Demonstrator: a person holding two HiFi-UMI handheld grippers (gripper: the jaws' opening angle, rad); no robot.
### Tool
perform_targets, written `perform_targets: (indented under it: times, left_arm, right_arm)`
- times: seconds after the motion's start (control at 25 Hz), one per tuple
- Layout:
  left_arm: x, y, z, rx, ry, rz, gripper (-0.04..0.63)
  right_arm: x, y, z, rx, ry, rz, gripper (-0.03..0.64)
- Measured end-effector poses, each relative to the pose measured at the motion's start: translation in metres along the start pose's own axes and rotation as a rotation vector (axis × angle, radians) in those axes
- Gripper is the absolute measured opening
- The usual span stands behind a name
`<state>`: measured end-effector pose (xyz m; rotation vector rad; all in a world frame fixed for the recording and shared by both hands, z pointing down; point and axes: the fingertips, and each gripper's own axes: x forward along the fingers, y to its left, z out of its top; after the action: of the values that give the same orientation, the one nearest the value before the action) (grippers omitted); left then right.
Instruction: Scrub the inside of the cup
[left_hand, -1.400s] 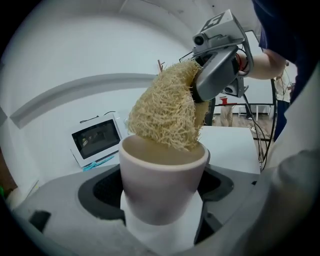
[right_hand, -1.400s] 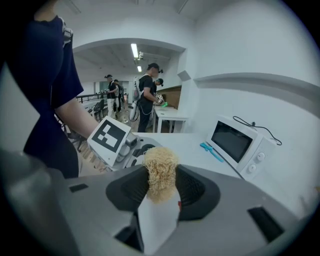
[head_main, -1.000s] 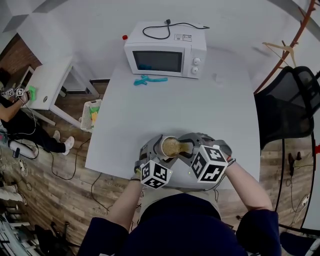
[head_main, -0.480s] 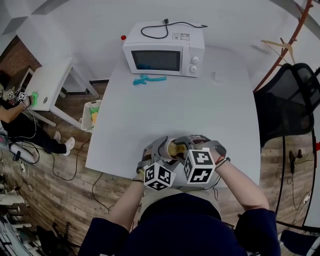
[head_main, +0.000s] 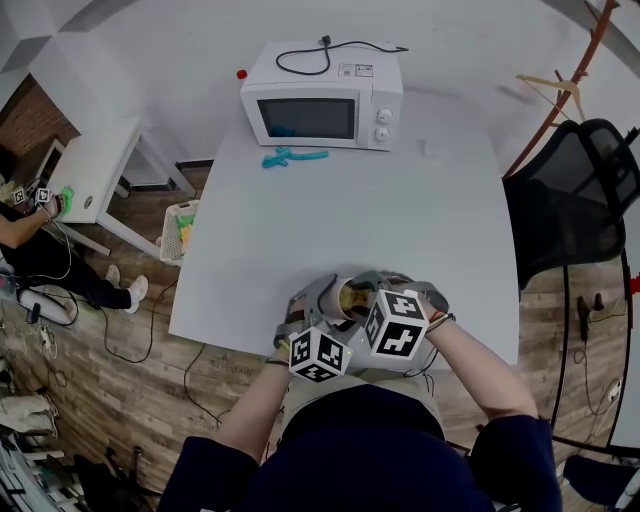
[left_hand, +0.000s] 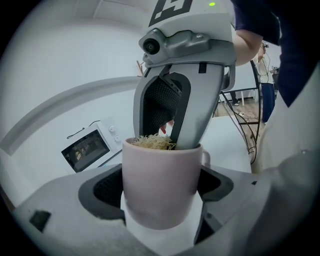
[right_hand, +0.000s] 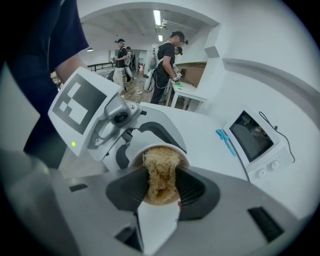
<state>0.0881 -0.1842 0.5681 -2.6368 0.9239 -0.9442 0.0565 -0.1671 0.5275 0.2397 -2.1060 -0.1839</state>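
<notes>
A pale pink cup (left_hand: 161, 180) sits clamped between the jaws of my left gripper (left_hand: 161, 192), held above the near edge of the white table (head_main: 350, 215). My right gripper (right_hand: 161, 187) is shut on a tan fibrous scrubber (right_hand: 160, 172) and pushes it down into the cup's mouth (right_hand: 161, 150). In the head view both grippers meet at the cup (head_main: 345, 297), the left gripper (head_main: 312, 318) on the left and the right gripper (head_main: 378, 305) on the right. The cup's bottom inside is hidden by the scrubber.
A white microwave (head_main: 320, 95) stands at the table's far edge with a teal tool (head_main: 290, 156) in front of it. A black chair (head_main: 570, 200) is at the right. A small white table (head_main: 95, 165) and a basket (head_main: 182, 228) lie left; people stand beyond.
My right gripper has swung left and closer over the cup, driving the scrubber deeper inside. The left gripper still holds the cup, shifted slightly.
</notes>
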Motion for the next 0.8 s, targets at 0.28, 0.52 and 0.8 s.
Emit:
perform_targets:
  times: [0.28, 0.52, 0.8]
  left_arm:
    - [-0.001, -0.004, 0.0, 0.018, -0.002, 0.014, 0.423]
    - [-0.003, -0.007, 0.001, 0.049, -0.002, 0.033, 0.423]
    - [-0.003, -0.01, 0.001, 0.086, 0.004, 0.042, 0.423]
  right_arm:
    - [-0.001, -0.003, -0.005, 0.34, 0.0, 0.013, 0.16]
    - [0.001, -0.002, -0.023, 0.847, 0.008, 0.08, 0.16]
    - [0.0, 0.0, -0.027, 1.016, -0.033, 0.104, 0.16]
